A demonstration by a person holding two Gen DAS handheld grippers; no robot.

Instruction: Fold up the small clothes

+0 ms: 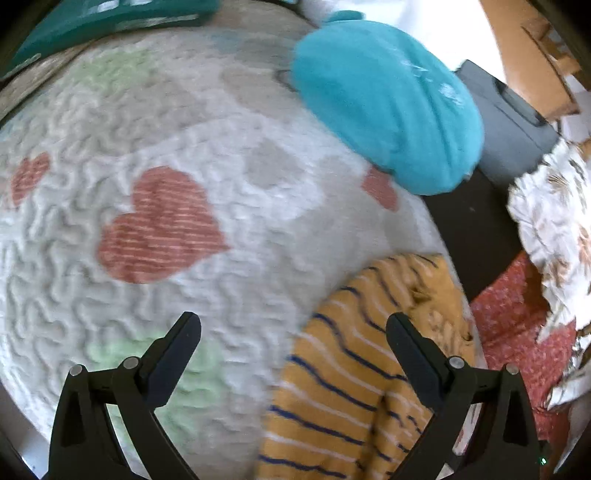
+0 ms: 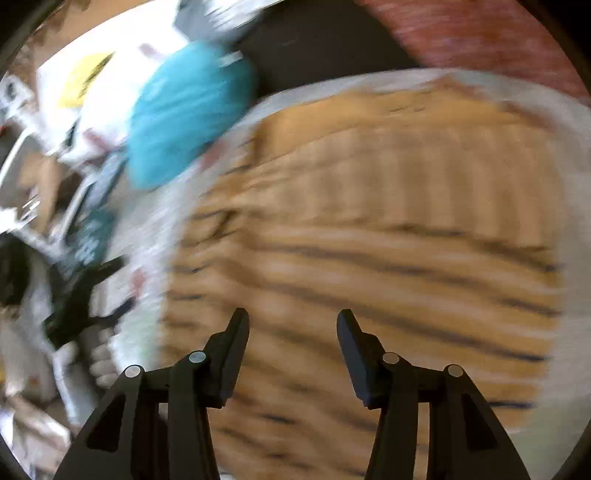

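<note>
A mustard-yellow garment with navy and white stripes [image 1: 351, 369] lies on a white quilted blanket with hearts [image 1: 166, 221], at its right edge. My left gripper [image 1: 293, 325] is open and empty, above the blanket, its right finger over the garment. In the right wrist view the same striped garment [image 2: 369, 221] fills the frame, blurred by motion. My right gripper [image 2: 291, 321] is open and empty just above it. A turquoise garment [image 1: 388, 107] lies bunched at the blanket's far right; it also shows in the right wrist view [image 2: 184, 114].
A red patterned cloth [image 1: 517, 325] and a white floral cloth [image 1: 554, 221] lie right of the blanket. A grey box [image 1: 506, 122] sits behind the turquoise garment. A dark green item [image 1: 92, 26] lies at the far left. The other gripper [image 2: 81, 299] shows blurred at left.
</note>
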